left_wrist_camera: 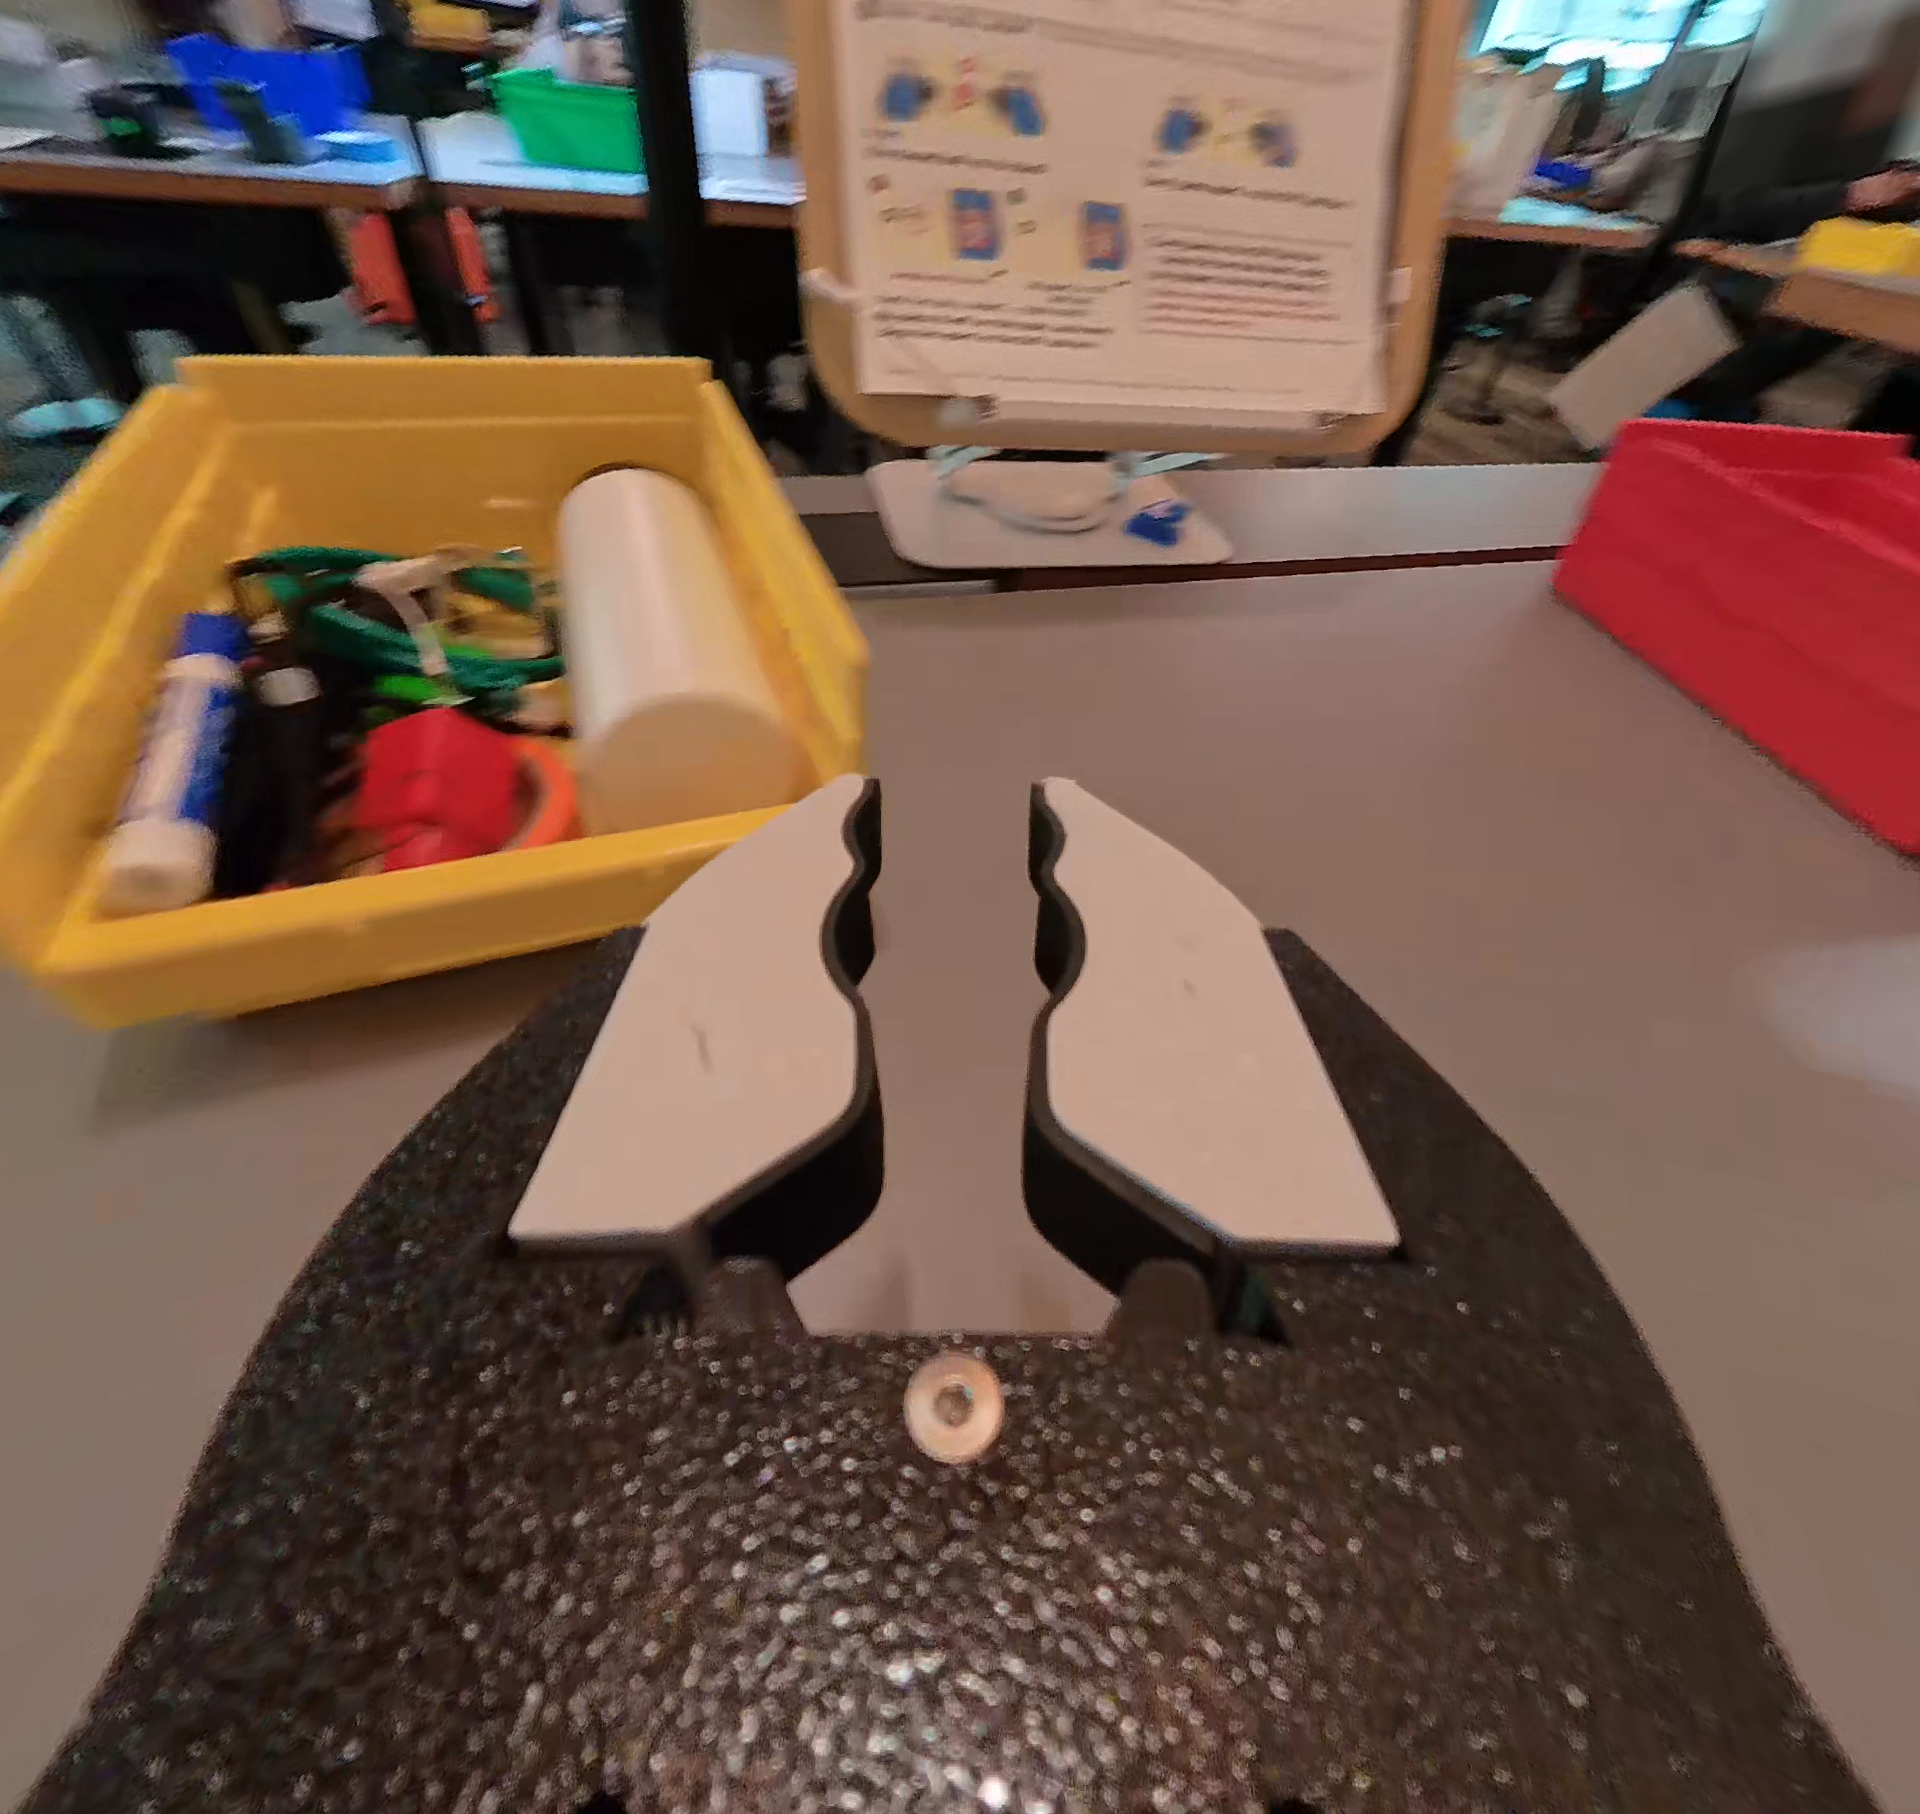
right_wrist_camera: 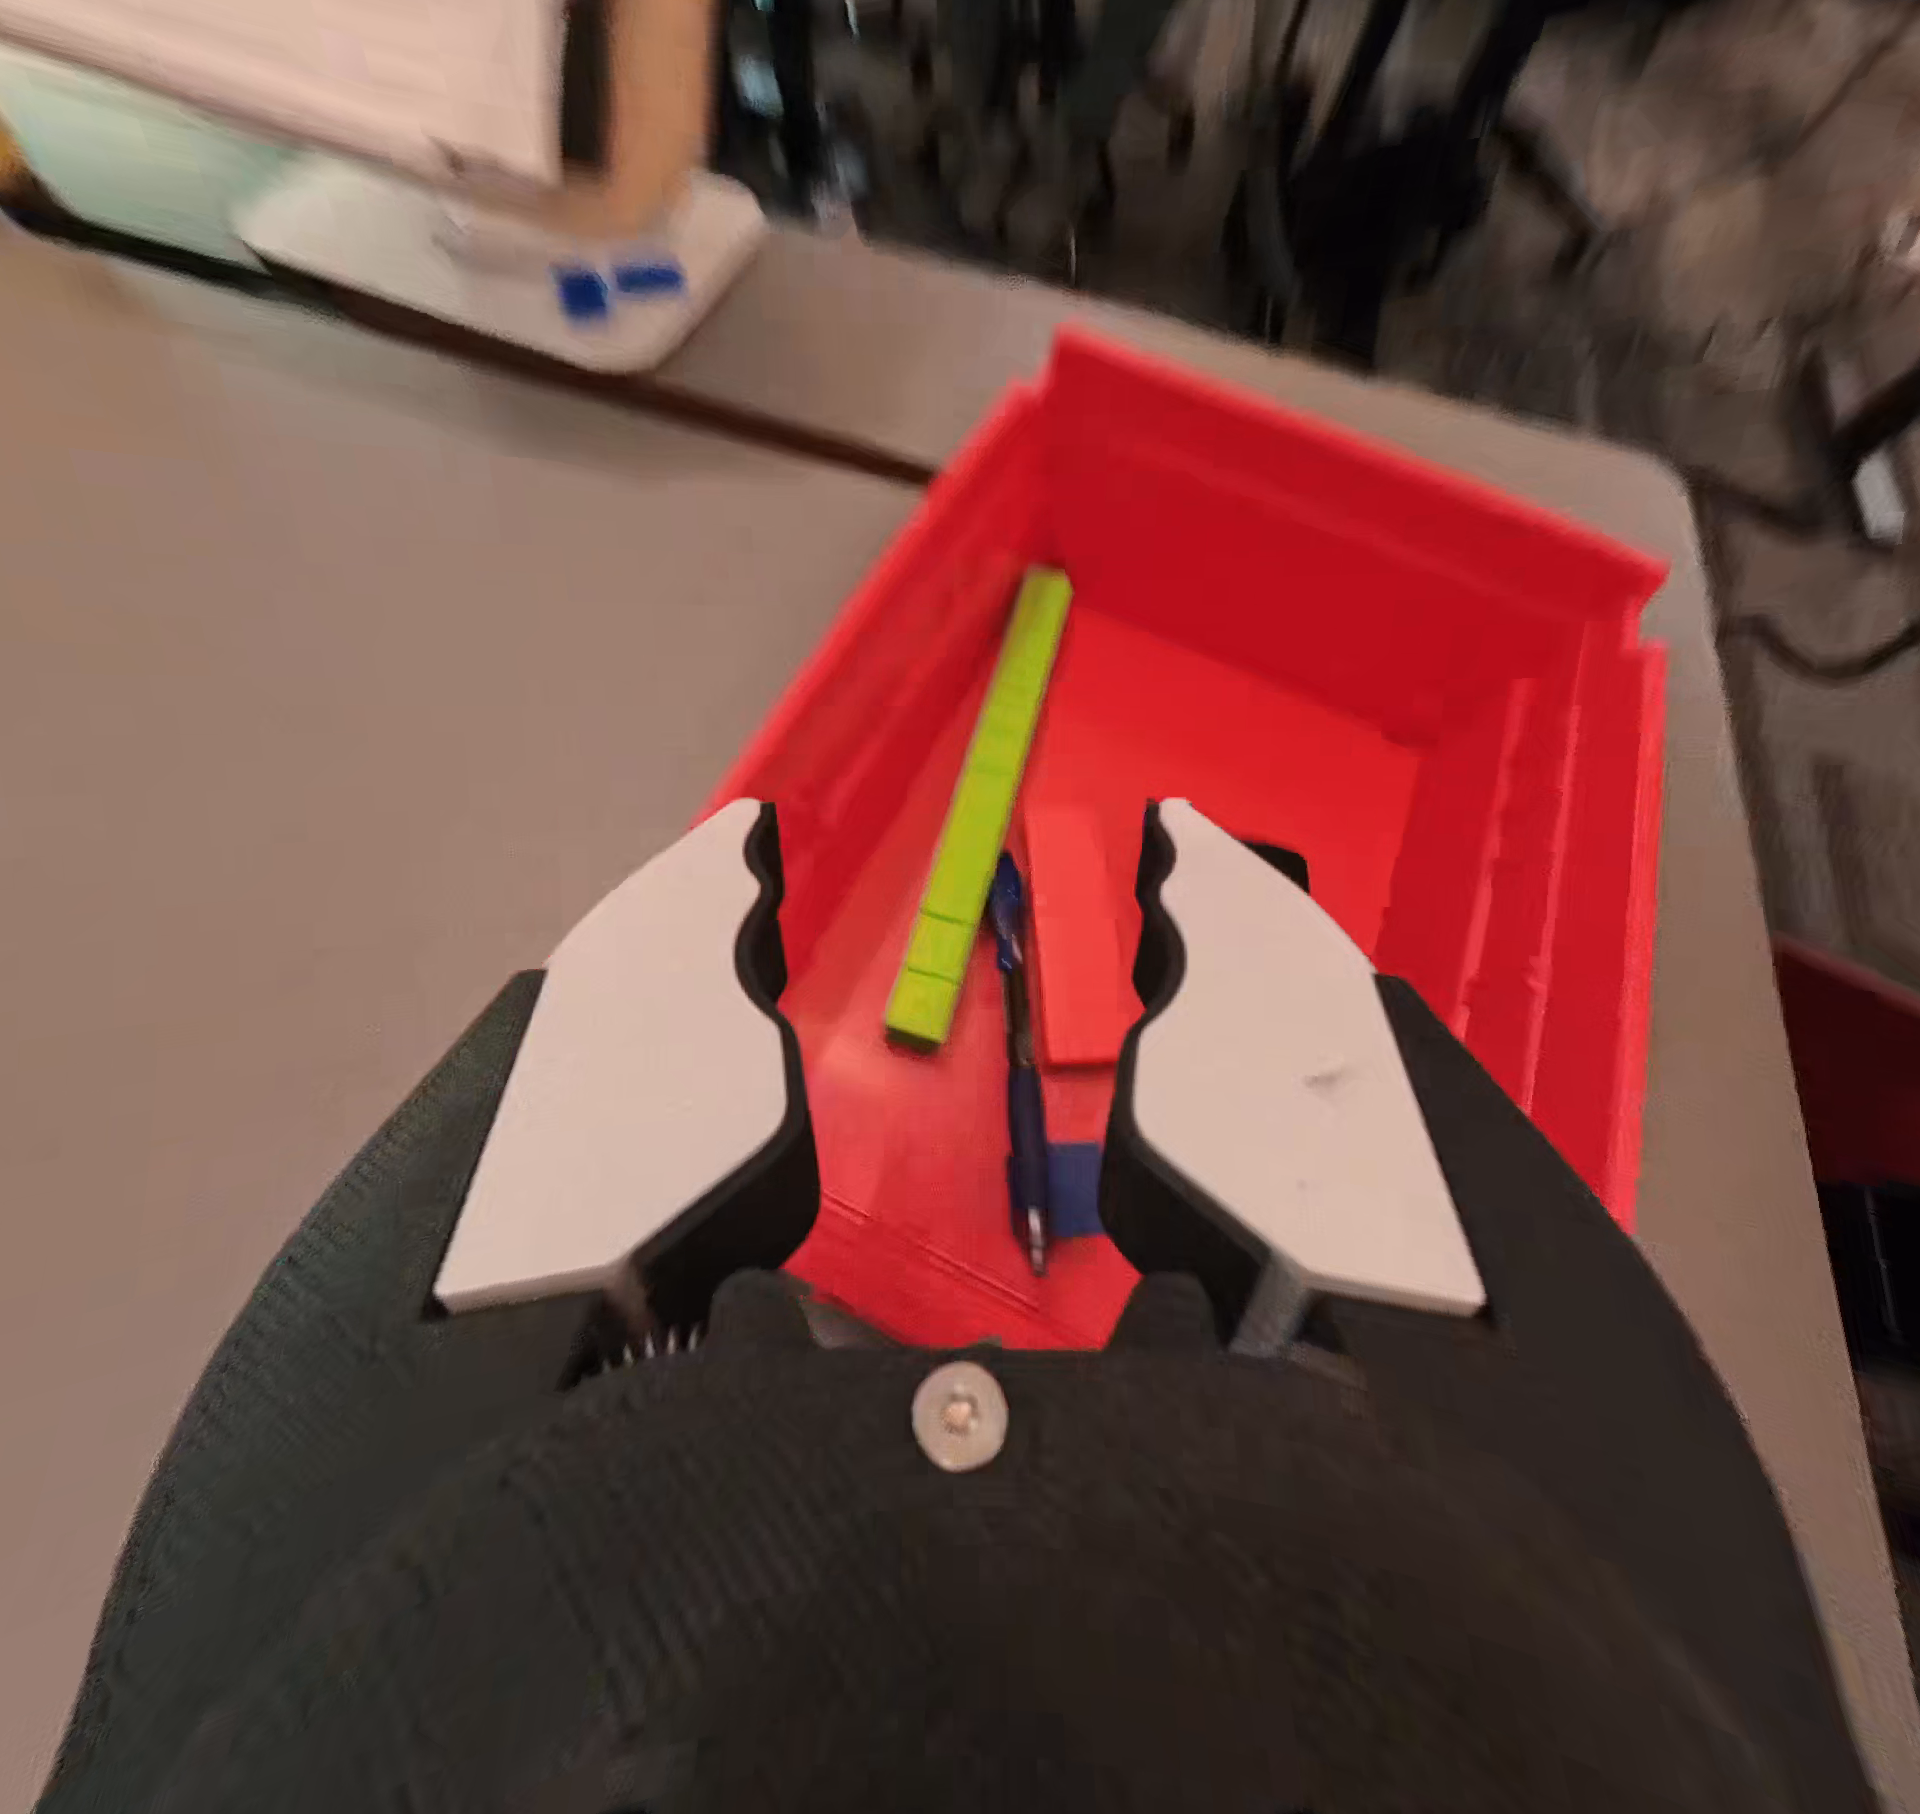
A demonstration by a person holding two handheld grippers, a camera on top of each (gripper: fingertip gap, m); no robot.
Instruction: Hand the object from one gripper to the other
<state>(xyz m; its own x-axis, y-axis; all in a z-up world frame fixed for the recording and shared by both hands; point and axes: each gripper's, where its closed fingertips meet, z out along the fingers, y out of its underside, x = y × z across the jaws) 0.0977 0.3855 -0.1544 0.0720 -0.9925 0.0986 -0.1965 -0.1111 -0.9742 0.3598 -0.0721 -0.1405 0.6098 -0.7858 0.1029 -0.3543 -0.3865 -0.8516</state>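
Note:
My left gripper (left_wrist_camera: 954,808) is open and empty above the grey table, just right of a yellow bin (left_wrist_camera: 135,964). That bin holds a cream cylinder (left_wrist_camera: 665,652), a blue and white tube (left_wrist_camera: 182,756), green cord (left_wrist_camera: 384,632), a red block (left_wrist_camera: 436,788) and other items. My right gripper (right_wrist_camera: 961,829) is open and empty, hovering over a red bin (right_wrist_camera: 1538,829). In that bin lie a lime green segmented bar (right_wrist_camera: 987,808), a blue pen (right_wrist_camera: 1023,1058) and a flat red piece (right_wrist_camera: 1075,933). The red bin also shows at the right of the left wrist view (left_wrist_camera: 1756,642).
A stand with an instruction sheet (left_wrist_camera: 1112,154) sits at the table's far edge on a white base (left_wrist_camera: 1049,517), also blurred in the right wrist view (right_wrist_camera: 499,268). The grey table (left_wrist_camera: 1351,829) lies between the bins. Other desks with bins stand behind. My hands' fingertips stand some 55 cm from each other. My right gripper is the nearer one to the lime green segmented bar (right_wrist_camera: 987,808): about 15 cm, against 55 cm. It is some 15 cm from my right tips to the flat red piece (right_wrist_camera: 1075,933).

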